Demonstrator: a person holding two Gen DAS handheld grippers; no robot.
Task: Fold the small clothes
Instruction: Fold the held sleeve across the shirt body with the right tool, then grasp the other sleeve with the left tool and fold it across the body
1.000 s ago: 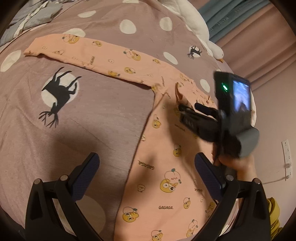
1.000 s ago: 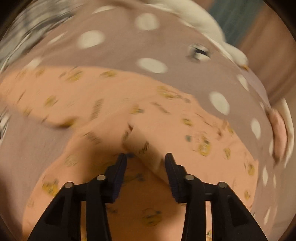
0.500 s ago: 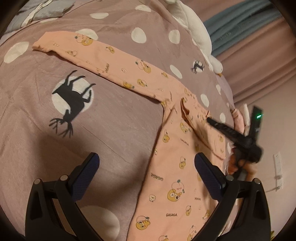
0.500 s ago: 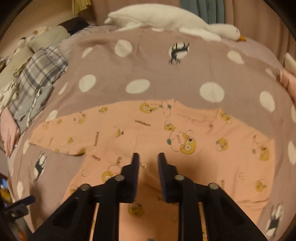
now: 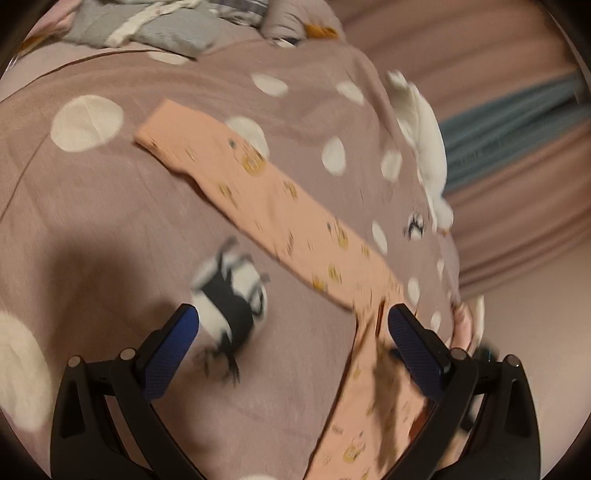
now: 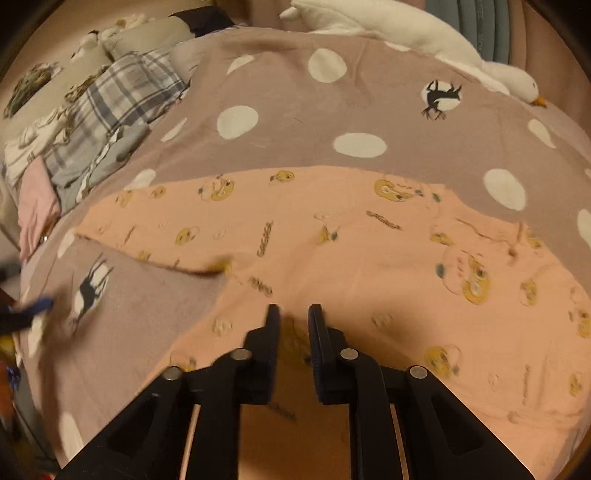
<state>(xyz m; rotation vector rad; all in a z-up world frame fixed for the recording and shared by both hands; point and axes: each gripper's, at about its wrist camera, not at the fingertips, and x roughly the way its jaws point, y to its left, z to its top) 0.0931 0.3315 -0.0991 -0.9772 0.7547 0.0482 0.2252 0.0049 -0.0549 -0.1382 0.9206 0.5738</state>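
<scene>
A pink long-sleeved baby garment (image 6: 369,258) with yellow cartoon prints lies spread on the mauve spotted bedspread (image 6: 295,81). My right gripper (image 6: 293,310) is low over the body of the garment. Its jaws are closing to a narrow gap, with a raised pinch of the pink cloth between the pads. In the left wrist view one sleeve (image 5: 280,214) runs up and to the left. My left gripper (image 5: 291,314) is open above the bedspread (image 5: 110,221) beside that sleeve. Its right finger is over the armpit of the garment, and a black deer print shows between the fingers.
A white goose plush (image 6: 406,29) lies along the far edge of the bed, also the plush (image 5: 424,140) near the curtains (image 5: 517,129). A heap of plaid and grey clothes (image 6: 103,110) lies at the far left.
The right jaws have narrowed from half open to nearly together over the cloth. The left gripper has swung left along the sleeve, and the right gripper has nearly left its view.
</scene>
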